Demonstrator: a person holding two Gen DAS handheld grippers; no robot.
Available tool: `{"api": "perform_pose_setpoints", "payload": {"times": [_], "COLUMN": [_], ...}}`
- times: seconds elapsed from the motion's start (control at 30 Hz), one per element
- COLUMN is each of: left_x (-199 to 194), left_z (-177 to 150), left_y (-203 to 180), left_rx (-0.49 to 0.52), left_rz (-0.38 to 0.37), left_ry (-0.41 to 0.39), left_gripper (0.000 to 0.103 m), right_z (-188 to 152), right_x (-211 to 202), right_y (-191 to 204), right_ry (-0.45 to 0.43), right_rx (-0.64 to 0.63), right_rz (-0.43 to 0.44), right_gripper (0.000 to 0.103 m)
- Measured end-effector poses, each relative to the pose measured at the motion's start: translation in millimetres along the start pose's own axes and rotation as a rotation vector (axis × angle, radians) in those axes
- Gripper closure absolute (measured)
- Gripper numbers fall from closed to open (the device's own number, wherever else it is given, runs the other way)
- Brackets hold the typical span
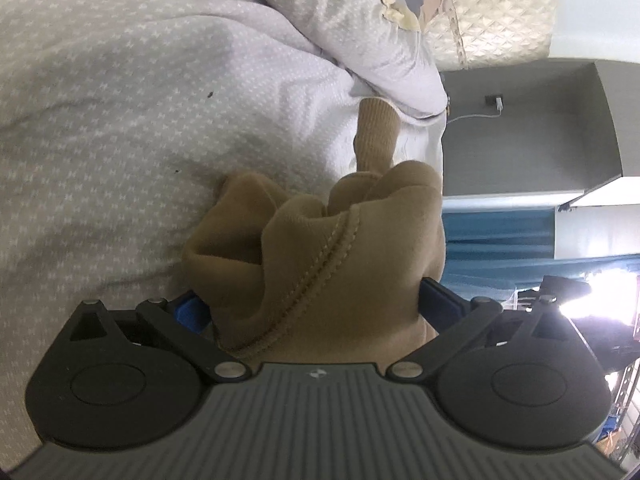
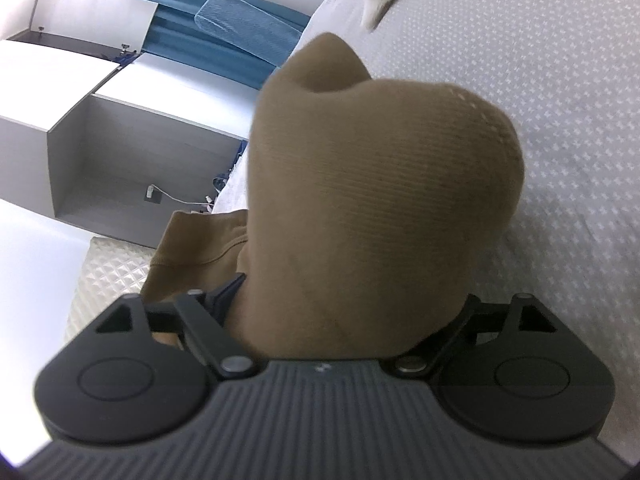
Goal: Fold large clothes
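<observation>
A tan knit garment (image 1: 320, 248) is bunched up thickly between the blue fingers (image 1: 434, 300) of my left gripper (image 1: 314, 280), which is shut on the bundle. Its ribbed sleeve cuff (image 1: 376, 132) trails away over the bed cover (image 1: 120, 120). In the right wrist view the same tan garment (image 2: 360, 184) bulges up over my right gripper (image 2: 348, 292) and hides both fingers. The jaws there stand wide, and whether the pads press the cloth is hidden. A lower fold of the garment (image 2: 192, 248) hangs to the left.
The grey-white patterned bed cover (image 2: 560, 120) spreads under both grippers. A pillow (image 1: 360, 20) and a quilted headboard (image 1: 500, 8) lie beyond the sleeve. A grey niche with a charger (image 2: 152, 196), blue fabric (image 2: 240, 16) and white cabinets (image 2: 48, 64) stand beside the bed.
</observation>
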State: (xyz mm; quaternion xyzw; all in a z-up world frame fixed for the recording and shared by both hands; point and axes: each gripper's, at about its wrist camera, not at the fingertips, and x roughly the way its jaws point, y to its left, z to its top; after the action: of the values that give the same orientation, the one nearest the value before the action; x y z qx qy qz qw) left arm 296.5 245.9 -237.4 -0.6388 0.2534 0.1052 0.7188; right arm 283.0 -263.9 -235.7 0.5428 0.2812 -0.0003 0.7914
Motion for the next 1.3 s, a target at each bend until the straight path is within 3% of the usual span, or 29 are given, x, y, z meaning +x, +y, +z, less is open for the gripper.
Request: {"api": "perform_pose_setpoints", "payload": {"times": [0.07, 0.17, 0.33, 0.47, 0.8, 1.07, 1.3], "left_x": [1, 2, -4, -8, -23, -33, -36], "left_z": [-1, -1, 0, 3, 0, -38, -96], "left_y": [-3, -7, -9, -7, -12, -38, -96], "left_rx": [0.028, 0.059, 0.101, 0.118, 0.136, 0.205, 0.300], "left_rz": [0.002, 0.011, 0.019, 0.013, -0.043, -0.097, -0.174], "left_ry": [-0.003, -0.008, -0.007, 0.001, 0.056, 0.142, 0.227], "left_gripper": [0.000, 0.003, 0.017, 0.024, 0.034, 0.035, 0.035], "right_z": [2, 2, 1, 0, 16, 47, 91], "right_x": [1, -1, -11, -24, -71, -129, -199], "right_y": [3, 13, 40, 65, 112, 123, 123], "right_ry": [-0.009, -0.023, -0.047, -0.072, -0.081, -0.145, -0.258], "right_rx": [-0.011, -0.075, -0.229, -0.350, -0.460, -0.485, -0.477], "right_rz": [0.001, 0.005, 0.020, 0.070, 0.210, 0.242, 0.242], "right_gripper": [0.017, 0.026, 0.040, 0.043, 0.047, 0.047, 0.047]}}
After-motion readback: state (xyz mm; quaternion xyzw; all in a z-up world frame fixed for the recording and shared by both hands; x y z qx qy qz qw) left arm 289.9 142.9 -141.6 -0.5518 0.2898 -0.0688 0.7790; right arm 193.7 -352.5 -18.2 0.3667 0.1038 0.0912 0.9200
